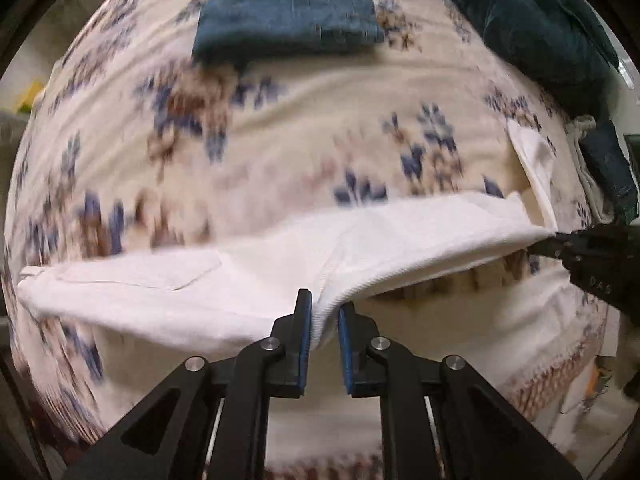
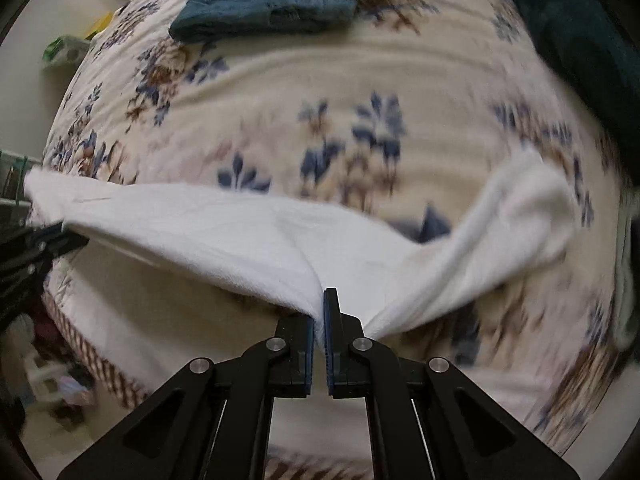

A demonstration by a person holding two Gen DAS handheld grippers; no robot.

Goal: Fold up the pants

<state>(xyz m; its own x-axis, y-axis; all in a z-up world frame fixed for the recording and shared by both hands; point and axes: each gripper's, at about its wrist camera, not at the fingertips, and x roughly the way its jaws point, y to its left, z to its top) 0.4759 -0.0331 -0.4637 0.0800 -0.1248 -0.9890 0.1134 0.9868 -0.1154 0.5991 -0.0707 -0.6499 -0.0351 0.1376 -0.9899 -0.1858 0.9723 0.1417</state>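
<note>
The left gripper point(image 1: 324, 312) is clamped on a thick seam of the white pants point(image 1: 224, 280), which hang above the floral blanket point(image 1: 280, 152). The right gripper point(image 1: 560, 242) pinches their far end. Folded jeans point(image 1: 288, 20) sit further back, dark clothes point(image 1: 528, 20) beside them.

One white pants point(image 1: 248, 280), one folded jeans point(image 1: 288, 20), two tongs, one floral blanket point(image 1: 280, 140).

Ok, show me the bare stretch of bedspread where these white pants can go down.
Free: the floral bedspread between the folded jeans and the lifted white pants, which both claws grip. Crowded: the far right, with the dark clothing pile and more garments at the edge.
</note>
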